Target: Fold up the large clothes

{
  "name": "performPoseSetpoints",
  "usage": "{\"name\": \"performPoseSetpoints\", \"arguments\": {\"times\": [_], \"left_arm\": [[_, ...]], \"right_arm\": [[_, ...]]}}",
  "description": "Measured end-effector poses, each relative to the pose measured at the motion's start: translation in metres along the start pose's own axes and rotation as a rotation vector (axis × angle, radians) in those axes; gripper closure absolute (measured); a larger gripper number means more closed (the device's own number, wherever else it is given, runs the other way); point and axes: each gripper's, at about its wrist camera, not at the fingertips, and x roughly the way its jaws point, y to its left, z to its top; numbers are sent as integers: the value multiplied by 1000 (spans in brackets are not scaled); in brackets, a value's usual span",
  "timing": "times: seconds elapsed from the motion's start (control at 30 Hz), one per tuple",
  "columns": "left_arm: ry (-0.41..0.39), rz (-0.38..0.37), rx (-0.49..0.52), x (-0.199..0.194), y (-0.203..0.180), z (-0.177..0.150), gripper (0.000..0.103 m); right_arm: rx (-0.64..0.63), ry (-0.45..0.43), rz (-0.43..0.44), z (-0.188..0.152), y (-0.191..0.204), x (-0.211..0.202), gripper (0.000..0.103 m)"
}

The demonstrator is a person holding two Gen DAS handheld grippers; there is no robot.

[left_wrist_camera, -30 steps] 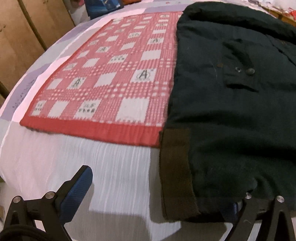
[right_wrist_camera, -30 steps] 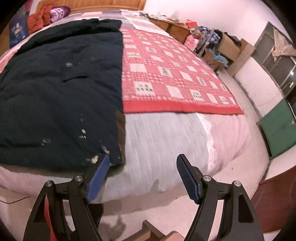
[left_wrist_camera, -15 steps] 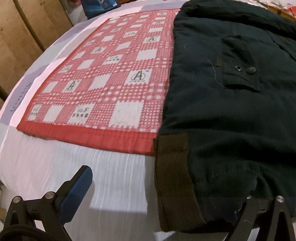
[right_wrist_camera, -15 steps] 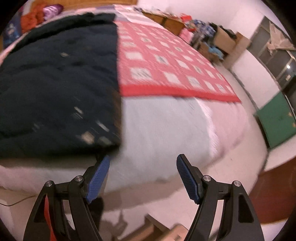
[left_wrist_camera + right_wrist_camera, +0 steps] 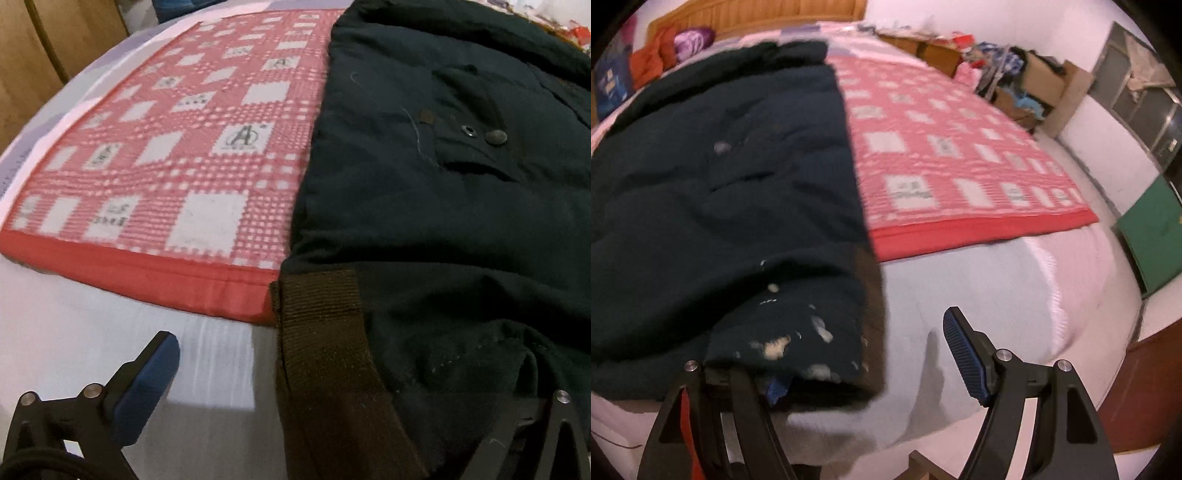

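A large dark jacket [image 5: 443, 192] lies flat on the bed, with a brown ribbed hem band [image 5: 325, 354] at its near corner. My left gripper [image 5: 332, 398] is open at that corner: its left pad lies on the white sheet and its right finger is under the hem. In the right wrist view the jacket [image 5: 720, 192] fills the left side. My right gripper [image 5: 868, 369] is open, with its left finger tucked under the jacket's near right hem corner and its right pad over the sheet.
A red checked blanket [image 5: 177, 155] lies under the jacket on the white sheet [image 5: 979, 295]. Boxes and clutter [image 5: 1027, 81] stand along the far wall, and a green mat [image 5: 1152, 229] lies on the floor at right.
Both grippers have moved forward to the jacket's hem. My right gripper's left finger has slid under the hem corner, which now bunches up over it.
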Motion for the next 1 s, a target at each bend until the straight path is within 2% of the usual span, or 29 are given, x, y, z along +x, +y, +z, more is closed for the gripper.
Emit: {"name": "performPoseSetpoints", "arguments": {"times": [0.1,0.2,0.27,0.3,0.33,0.37,0.4,0.47,0.6,0.73,1.0], "left_arm": [[-11,-44,-21,3,6,-4,0],[-1,-37,-8,2,4,-2,1],[0,-53,-1,-1,2,-2,12],[-5,-63,5,-4,1,-2,25],[-10,-79,16,-9,0,-2,47],[-11,-101,19,-13,0,-3,58],[-9,-118,21,-17,1,-3,73],[-10,-113,11,-25,12,-6,83],[-1,-124,46,-30,15,-8,85],[-18,-122,30,-26,12,-3,85],[-61,-57,101,-13,-6,4,79]], "right_arm": [[41,44,42,3,-5,14,26],[51,57,54,2,-7,16,23],[37,66,54,4,-7,16,23],[26,84,60,6,-7,15,24],[24,85,73,9,-7,14,31],[30,62,86,10,-10,8,66],[37,45,86,10,-14,3,77],[75,20,102,9,-22,-7,84],[96,24,116,9,-25,-13,85],[77,22,118,13,-25,-12,86],[53,30,132,10,-22,-6,86]]}}
